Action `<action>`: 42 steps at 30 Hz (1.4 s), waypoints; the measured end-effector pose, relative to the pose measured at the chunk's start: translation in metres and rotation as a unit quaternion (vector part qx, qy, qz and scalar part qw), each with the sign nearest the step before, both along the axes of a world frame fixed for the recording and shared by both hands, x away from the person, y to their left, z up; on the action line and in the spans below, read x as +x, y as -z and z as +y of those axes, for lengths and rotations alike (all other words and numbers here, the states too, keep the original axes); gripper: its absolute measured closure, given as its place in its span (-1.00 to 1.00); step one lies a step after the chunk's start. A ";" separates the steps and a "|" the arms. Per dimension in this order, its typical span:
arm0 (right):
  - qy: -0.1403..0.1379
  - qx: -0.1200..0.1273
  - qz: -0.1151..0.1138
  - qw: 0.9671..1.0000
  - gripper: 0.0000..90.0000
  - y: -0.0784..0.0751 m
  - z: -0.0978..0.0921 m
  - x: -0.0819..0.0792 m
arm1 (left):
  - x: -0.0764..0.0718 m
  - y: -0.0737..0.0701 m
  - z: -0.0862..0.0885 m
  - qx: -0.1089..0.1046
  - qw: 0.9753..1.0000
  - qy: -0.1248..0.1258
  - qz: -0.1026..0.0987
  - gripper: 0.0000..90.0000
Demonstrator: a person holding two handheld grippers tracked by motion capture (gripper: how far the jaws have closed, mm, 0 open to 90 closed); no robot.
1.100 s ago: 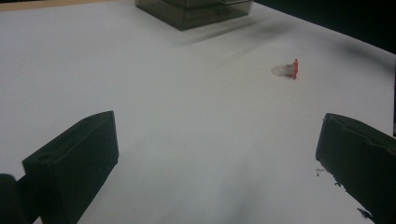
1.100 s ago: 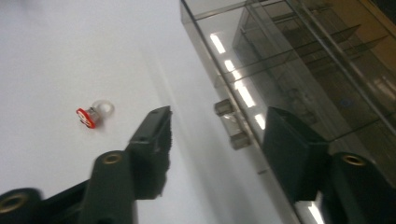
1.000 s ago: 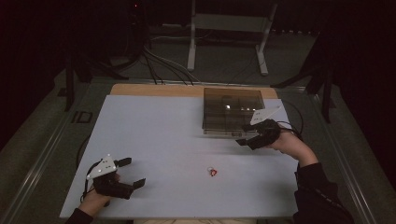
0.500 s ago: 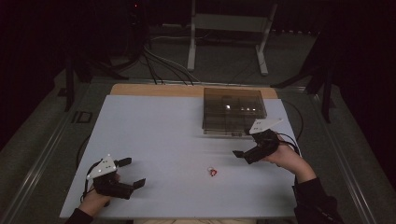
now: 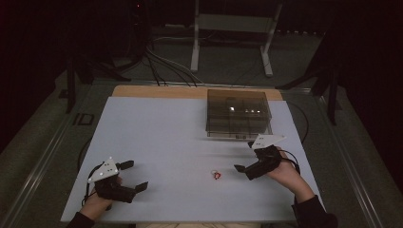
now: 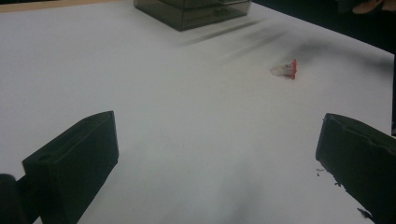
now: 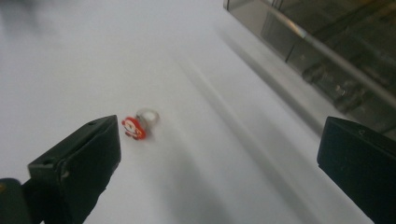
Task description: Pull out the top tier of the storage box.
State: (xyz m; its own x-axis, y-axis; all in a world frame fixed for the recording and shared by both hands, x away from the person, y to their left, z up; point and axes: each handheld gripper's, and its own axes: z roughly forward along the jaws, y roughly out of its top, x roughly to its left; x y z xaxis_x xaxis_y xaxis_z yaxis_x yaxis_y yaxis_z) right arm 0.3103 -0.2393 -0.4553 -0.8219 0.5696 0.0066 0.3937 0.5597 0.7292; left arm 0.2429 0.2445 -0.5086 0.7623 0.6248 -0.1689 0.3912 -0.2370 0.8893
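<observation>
My right gripper (image 5: 243,163) has come back from the smoky organiser box (image 5: 238,114) toward me and now sits low on the counter (image 5: 157,133), pointing at the small red-and-white charm (image 5: 216,175); the left gripper (image 5: 135,175) has stayed put at the near left corner. Both sets of fingers stand wide apart and hold nothing — in the right gripper view the charm (image 7: 138,123) lies just beyond the tip of one finger (image 7: 77,158), not yet between the two.

The charm rests alone on the bare white surface, near the front edge, between my two grippers but much closer to the right one. From the left gripper view it (image 6: 286,70) looks like a little red figure joined to a clear, rounded piece. I judge it very light, hard and a bit slick, so it will likely skid or flip if nudged from one side. I would centre the fingers over it and close across the red body, low against the counter, gently — the clear part looks too smooth to trust.
</observation>
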 end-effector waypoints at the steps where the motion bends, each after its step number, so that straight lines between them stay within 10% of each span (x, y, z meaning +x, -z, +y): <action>1: 0.005 -0.001 0.000 1.000 -1.00 0.002 0.000 -0.001 | 0.000 0.000 0.000 0.000 1.000 0.000 0.000 -1.00; 22: 0.084 0.040 -0.031 0.995 -1.00 0.033 -0.018 -0.027 | 0.000 0.000 0.000 -0.001 1.000 0.000 0.001 -1.00; 42: 0.103 0.045 -0.040 0.993 -1.00 0.047 -0.023 -0.030 | 0.000 0.000 0.001 -0.001 1.000 -0.001 0.001 -1.00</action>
